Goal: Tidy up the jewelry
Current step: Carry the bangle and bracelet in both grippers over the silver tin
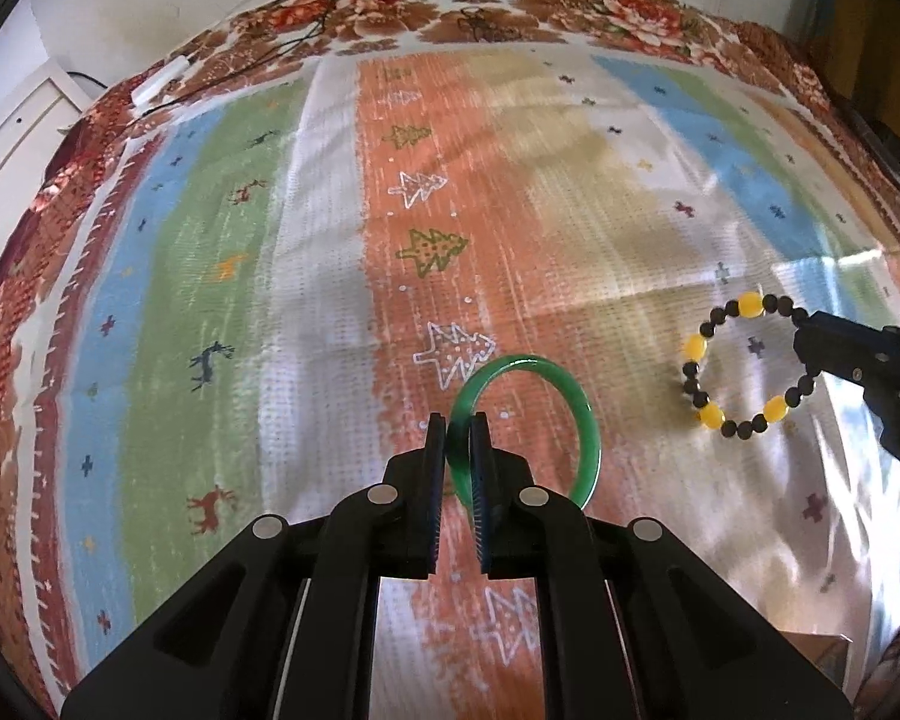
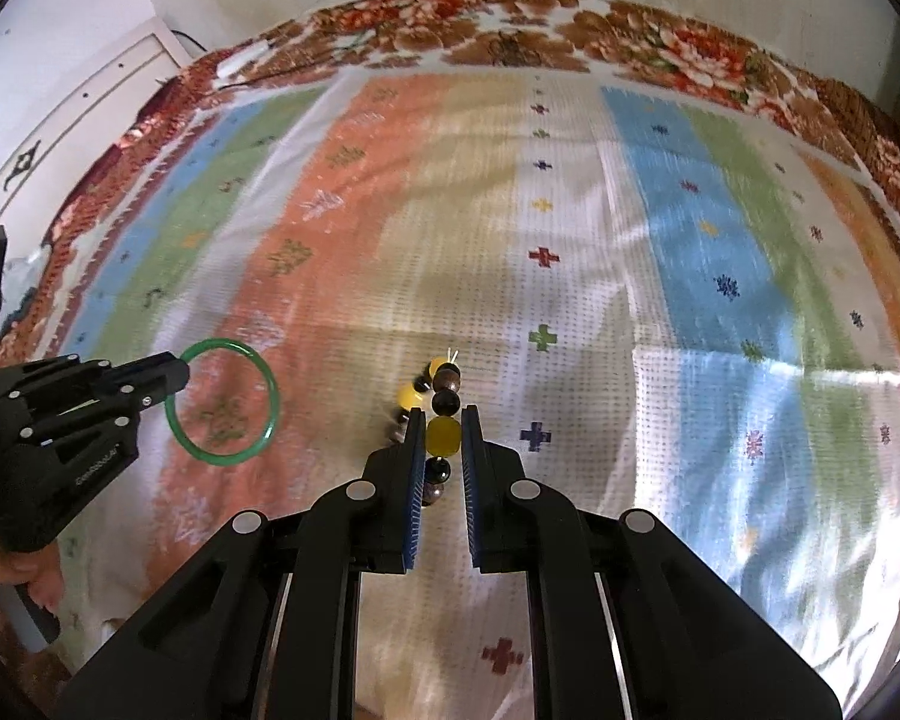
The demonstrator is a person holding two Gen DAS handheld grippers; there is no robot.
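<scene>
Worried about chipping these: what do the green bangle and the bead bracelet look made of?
Bangle: glossy, translucent green, one rigid seamless ring; looks like jade or glass, can't tell which. Bracelet: small dark matte beads, likely wood or stone, with larger waxy, translucent yellow beads, perhaps amber-like resin. Each is pinched in a gripper: left, right.

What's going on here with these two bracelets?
A person is sorting jewelry with a handheld tool in each hand. The left tool is shut on a green bangle, and the right tool is shut on a beaded bracelet of dark and yellow beads. Both are held over a striped tablecloth.
</scene>
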